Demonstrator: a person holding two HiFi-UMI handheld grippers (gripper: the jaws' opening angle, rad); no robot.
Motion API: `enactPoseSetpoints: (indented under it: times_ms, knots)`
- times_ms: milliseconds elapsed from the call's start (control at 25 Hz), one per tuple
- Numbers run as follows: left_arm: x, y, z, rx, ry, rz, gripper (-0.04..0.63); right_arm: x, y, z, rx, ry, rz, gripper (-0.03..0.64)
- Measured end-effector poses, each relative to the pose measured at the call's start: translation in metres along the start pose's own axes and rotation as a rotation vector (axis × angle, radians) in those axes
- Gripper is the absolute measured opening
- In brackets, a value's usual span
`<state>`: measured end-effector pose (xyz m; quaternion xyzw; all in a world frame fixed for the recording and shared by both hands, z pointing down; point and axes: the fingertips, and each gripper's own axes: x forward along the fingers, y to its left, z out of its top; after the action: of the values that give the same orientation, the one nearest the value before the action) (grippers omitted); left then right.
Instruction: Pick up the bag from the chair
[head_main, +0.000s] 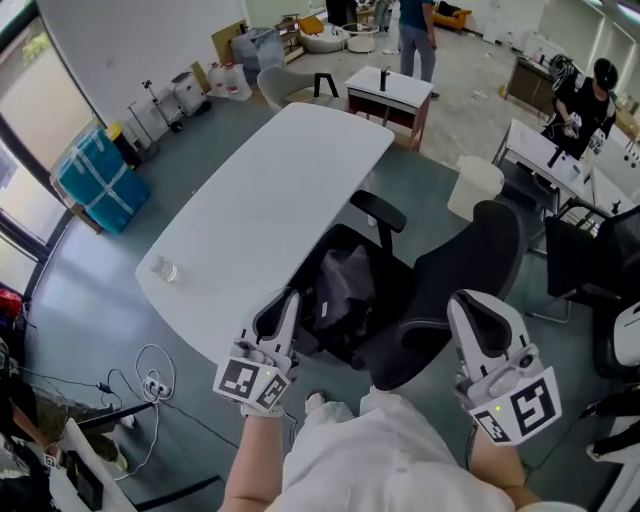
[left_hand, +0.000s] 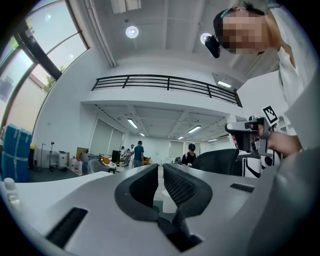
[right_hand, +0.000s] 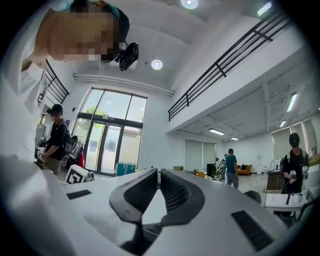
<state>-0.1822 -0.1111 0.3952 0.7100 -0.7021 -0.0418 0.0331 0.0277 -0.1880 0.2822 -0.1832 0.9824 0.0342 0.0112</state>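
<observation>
A dark grey bag (head_main: 345, 285) lies slumped on the seat of a black office chair (head_main: 470, 260) that is pushed up to a white table (head_main: 260, 210). My left gripper (head_main: 283, 297) is held close to my body, just near-left of the bag and not touching it. In its own view the left gripper (left_hand: 161, 167) has its jaws shut with nothing between them. My right gripper (head_main: 470, 300) is raised near the chair's backrest, to the right of the bag. The right gripper (right_hand: 158, 171) shows its tips together and empty. The bag is not seen in either gripper view.
A small clear object (head_main: 165, 268) sits at the table's near-left end. Cables and a power strip (head_main: 150, 382) lie on the floor at left. Blue crates (head_main: 95, 180) stand by the window. More chairs (head_main: 590, 255), desks and people occupy the right and back.
</observation>
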Motion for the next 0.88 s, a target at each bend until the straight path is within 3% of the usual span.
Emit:
enactPoseSetpoints:
  times_ms: [360, 480, 640, 880]
  knots:
    - [0.038, 0.022, -0.041, -0.006, 0.126, -0.266, 0.039, 0.023, 0.023, -0.002, 0.007, 0.013, -0.206, 0.021]
    - [0.046, 0.029, -0.055, -0.003, 0.165, -0.357, 0.094, 0.039, 0.041, -0.010, 0.010, 0.009, -0.270, 0.021]
    - [0.051, 0.031, -0.074, 0.028, 0.219, -0.467, 0.107, 0.055, 0.057, -0.034, 0.039, 0.013, -0.372, 0.021]
    - [0.055, 0.031, -0.104, 0.081, 0.277, -0.556, 0.124, 0.060, 0.077, -0.092, 0.050, 0.072, -0.473, 0.021]
